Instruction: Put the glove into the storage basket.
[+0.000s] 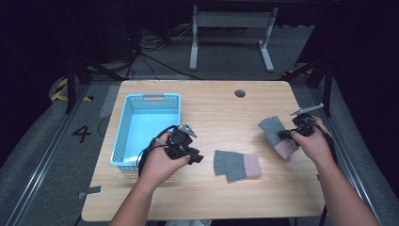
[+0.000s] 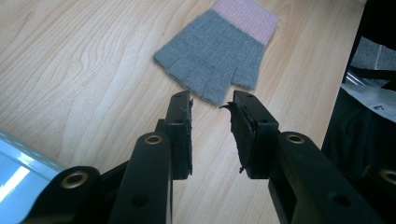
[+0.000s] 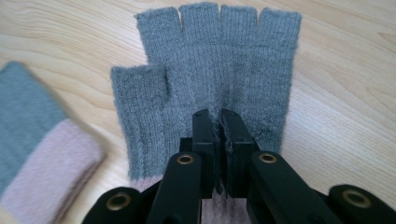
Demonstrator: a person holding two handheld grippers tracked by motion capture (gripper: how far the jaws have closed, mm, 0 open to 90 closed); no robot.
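Observation:
Two grey fingerless gloves with pink cuffs are on the wooden table. One glove (image 1: pixel 237 165) (image 2: pixel 215 56) lies flat near the middle, and my left gripper (image 1: pixel 197 158) (image 2: pixel 212 109) stands open just short of its finger ends, with nothing between the jaws. The other glove (image 1: pixel 273 128) (image 3: pixel 219 70) is at the right. My right gripper (image 1: pixel 281 135) (image 3: pixel 219 116) is shut on a pinch of its palm fabric, fingers pointing away from the jaws. The middle glove's cuff (image 3: pixel 32 154) shows at the left of the right gripper view.
An empty light-blue basket (image 1: pixel 123 127) (image 2: pixel 14 172) stands at the table's left, just behind my left hand. A round cable hole (image 1: pixel 240 93) sits near the far edge. The table's right edge is close beside my right hand.

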